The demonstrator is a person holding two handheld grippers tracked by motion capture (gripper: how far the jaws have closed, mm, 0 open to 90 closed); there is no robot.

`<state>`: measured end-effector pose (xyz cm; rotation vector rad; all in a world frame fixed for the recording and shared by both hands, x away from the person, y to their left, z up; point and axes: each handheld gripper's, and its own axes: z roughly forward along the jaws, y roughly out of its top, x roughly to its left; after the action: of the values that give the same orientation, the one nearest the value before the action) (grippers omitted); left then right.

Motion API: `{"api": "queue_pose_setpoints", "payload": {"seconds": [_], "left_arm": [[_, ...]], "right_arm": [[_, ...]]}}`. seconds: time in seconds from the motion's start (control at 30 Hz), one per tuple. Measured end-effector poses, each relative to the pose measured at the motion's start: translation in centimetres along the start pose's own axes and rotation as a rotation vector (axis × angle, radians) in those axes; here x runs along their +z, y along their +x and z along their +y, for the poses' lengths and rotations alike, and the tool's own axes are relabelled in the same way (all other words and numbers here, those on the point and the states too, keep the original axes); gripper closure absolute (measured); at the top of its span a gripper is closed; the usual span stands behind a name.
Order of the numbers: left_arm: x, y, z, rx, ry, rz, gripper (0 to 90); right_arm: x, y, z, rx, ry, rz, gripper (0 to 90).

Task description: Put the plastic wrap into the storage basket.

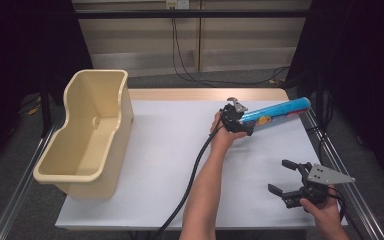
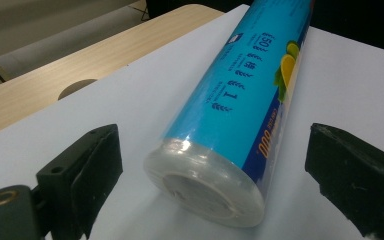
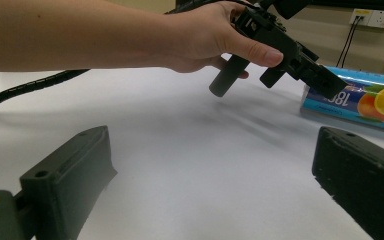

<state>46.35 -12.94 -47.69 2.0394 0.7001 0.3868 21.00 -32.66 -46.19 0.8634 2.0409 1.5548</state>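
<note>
At the left edge of the worktop (image 1: 170, 150), a cream plastic tub (image 1: 87, 135) is seen standing upright with its open top facing up, nothing visible inside it; it may be judged a likely receptacle for whatever is picked up, which would explain its place within easy reach. Towards the middle and far side, the left gripper (image 1: 239, 119) is held by a hand at the near end of a blue roll of plastic wrap (image 1: 277, 112), which lies on its side on the white sheet, running away to the right and towards the far right corner. From the left gripper view, the capped end of the roll (image 2: 205, 185) is seen lying between the two black jaws, which are spread on either side of it with a gap left at each pad, so no pinch has yet been made. The gripper appears to have been lined up along the roll's axis so that the round body can be caught across its width. Near the right front corner, the right gripper (image 1: 286, 176) is held low over the bare sheet, well apart from the roll, its jaws spread wide with nothing between them; it is judged to be waiting while the left one works.
</note>
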Motion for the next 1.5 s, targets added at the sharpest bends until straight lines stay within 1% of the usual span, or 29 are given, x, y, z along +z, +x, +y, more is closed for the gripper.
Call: {"api": "queue_pose_setpoints", "payload": {"seconds": [0.07, 0.13, 0.17, 0.2, 0.23, 0.3, 0.4, 0.43, 0.47, 0.5, 0.53, 0.57, 0.7, 0.77, 0.87, 0.97, 1.03, 1.07, 1.1, 1.13, 1.17, 1.2, 1.23, 1.27, 1.3, 1.33, 1.4, 1.5], "left_arm": [[0.1, 0.0, 0.0, 0.004, -0.001, -0.003, 11.2], [0.3, 0.1, -0.1, 0.000, 0.000, -0.025, 12.6], [0.4, 0.1, -0.1, 0.008, 0.010, -0.025, 12.7], [0.5, 0.1, -0.2, 0.003, 0.010, -0.032, 13.4], [0.6, 0.1, -0.2, 0.007, 0.014, -0.035, 14.9], [0.7, 0.0, -0.2, 0.028, 0.018, -0.032, 15.8], [0.8, 0.1, -0.3, 0.023, 0.024, -0.031, 17.2], [0.8, 0.2, -0.3, 0.024, 0.030, -0.029, 19.3], [0.8, 0.2, -0.3, 0.020, 0.029, -0.035, 19.3], [0.9, 0.3, -0.4, 0.021, 0.027, -0.037, 19.6], [0.9, 0.3, -0.4, 0.030, 0.040, -0.035, 19.9], [0.9, 0.3, -0.4, 0.032, 0.042, -0.032, 20.6], [0.9, 0.3, -0.4, 0.015, 0.040, -0.034, 22.7], [0.7, 0.2, -0.3, 0.029, 0.044, -0.048, 23.4], [0.2, 0.2, 0.0, 0.049, 0.057, -0.065, 26.7], [0.0, 0.3, 0.1, 0.066, 0.055, -0.086, 27.4], [0.2, 0.3, -0.1, 0.053, 0.046, -0.084, 26.5], [0.5, 0.2, -0.2, 0.057, 0.042, -0.077, 22.9], [0.8, 0.0, -0.3, 0.069, 0.047, -0.070, 22.1], [1.0, -0.1, -0.4, 0.065, 0.049, -0.061, 22.1], [1.1, -0.1, -0.4, 0.048, 0.048, -0.060, 22.1], [1.1, 0.0, -0.4, 0.035, 0.051, -0.068, 22.1], [1.1, 0.1, -0.4, 0.030, 0.054, -0.072, 22.1], [0.9, 0.1, -0.3, 0.045, 0.058, -0.082, 22.7], [0.7, 0.1, -0.1, 0.075, 0.074, -0.087, 23.8], [0.6, -0.1, 0.0, 0.092, 0.083, -0.091, 24.8], [0.1, -0.3, 0.2, 0.125, 0.108, -0.116, 27.2], [-0.5, -0.6, 0.3, 0.153, 0.133, -0.132, 29.3]], "right_arm": [[0.0, 0.0, 0.0, 0.001, 0.000, 0.002, 2.4], [0.0, 0.0, 0.0, 0.001, 0.000, 0.001, 2.4], [0.0, 0.0, 0.0, 0.000, 0.000, 0.001, 2.4], [-0.1, 0.0, 0.0, 0.000, 0.001, 0.000, 2.4], [-0.1, 0.0, 0.0, 0.002, 0.003, -0.001, 2.4], [-0.1, -0.1, 0.0, 0.003, 0.006, -0.001, 2.4], [-0.1, -0.1, -0.1, 0.004, 0.002, -0.001, 2.4], [-0.1, -0.1, -0.1, 0.007, 0.002, 0.001, 2.4], [-0.1, -0.1, -0.1, 0.007, 0.002, 0.001, 2.4], [-0.1, -0.1, -0.1, 0.003, 0.005, 0.002, 2.4], [-0.1, -0.1, -0.1, 0.002, 0.006, 0.002, 2.4], [-0.1, -0.1, -0.1, 0.002, 0.007, 0.003, 2.4], [-0.2, -0.2, -0.1, 0.002, 0.009, 0.000, 2.4], [-0.2, -0.2, -0.1, 0.002, 0.009, 0.000, 2.5], [-0.1, -0.2, -0.2, 0.006, 0.007, 0.001, 2.5], [-0.1, -0.2, -0.2, 0.005, 0.013, 0.001, 2.6], [-0.1, -0.2, -0.2, 0.003, 0.014, 0.002, 2.6], [-0.1, -0.2, -0.2, 0.005, 0.013, -0.002, 2.6], [-0.1, -0.2, -0.2, 0.005, 0.013, -0.002, 2.6], [-0.1, -0.2, -0.2, 0.007, 0.012, -0.003, 2.6], [-0.1, -0.2, -0.2, 0.006, 0.011, -0.003, 2.6], [-0.2, -0.3, -0.2, 0.006, 0.011, -0.004, 2.6], [-0.2, -0.3, -0.2, 0.006, 0.011, -0.004, 2.6], [-0.2, -0.3, -0.2, 0.008, 0.012, -0.003, 2.6], [-0.2, -0.3, -0.2, 0.008, 0.013, -0.002, 2.6], [-0.2, -0.3, -0.2, 0.007, 0.014, -0.005, 2.6], [-0.2, -0.3, -0.2, 0.008, 0.012, -0.005, 2.6], [-0.1, -0.3, -0.3, 0.010, 0.017, -0.002, 2.6]]}}
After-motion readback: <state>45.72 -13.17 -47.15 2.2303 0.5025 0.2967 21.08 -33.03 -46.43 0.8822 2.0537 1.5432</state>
